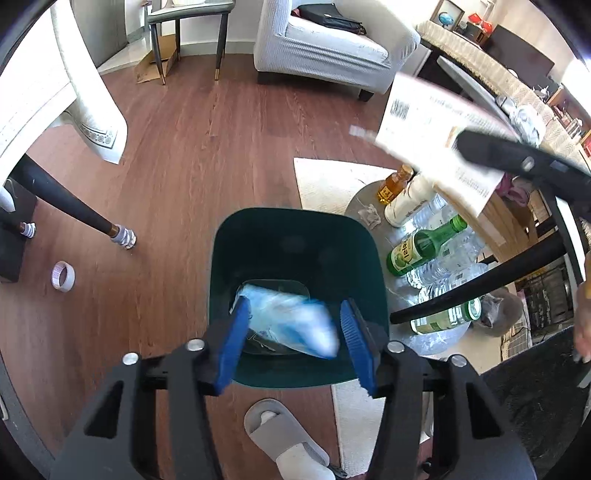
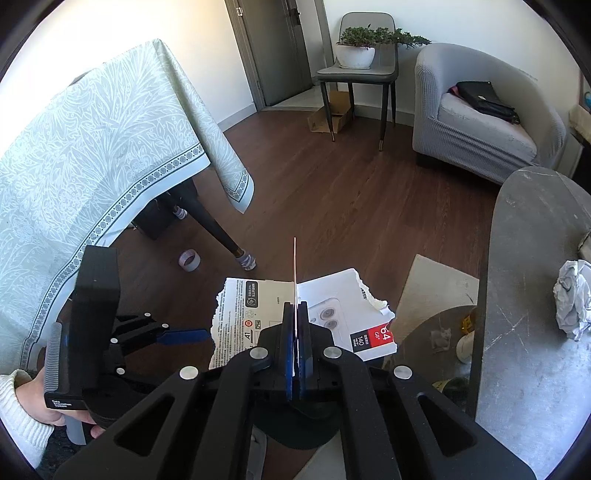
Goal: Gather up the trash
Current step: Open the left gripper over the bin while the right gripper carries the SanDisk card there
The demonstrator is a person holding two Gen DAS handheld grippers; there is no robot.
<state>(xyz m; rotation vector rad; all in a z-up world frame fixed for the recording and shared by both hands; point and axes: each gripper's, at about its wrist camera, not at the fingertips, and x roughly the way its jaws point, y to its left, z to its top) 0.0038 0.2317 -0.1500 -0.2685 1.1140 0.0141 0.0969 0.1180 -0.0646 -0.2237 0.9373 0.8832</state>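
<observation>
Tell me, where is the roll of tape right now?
The roll of tape lies on the wooden floor at the left of both views, beside the sock-covered table leg.

The floor (image 2: 343, 192) is dark reddish-brown wood plank, lit by strong daylight that leaves bright patches. A table with a pale green patterned tablecloth (image 2: 85, 158) stands on black tapered legs (image 2: 210, 225) wearing small striped socks at the feet. Against the white wall (image 2: 439, 18) sits a grey dining chair (image 2: 360, 70) holding a potted plant (image 2: 356, 46), with a flattened cardboard piece (image 2: 330, 114) under it. Beside it is a light grey ribbed armchair (image 2: 476, 110) with a black bag (image 2: 484, 98) on the seat. A grey door (image 2: 269, 48) stands at the back. A cream rug (image 1: 332, 181) lies near a round grey stone-topped table (image 2: 532, 295).
</observation>
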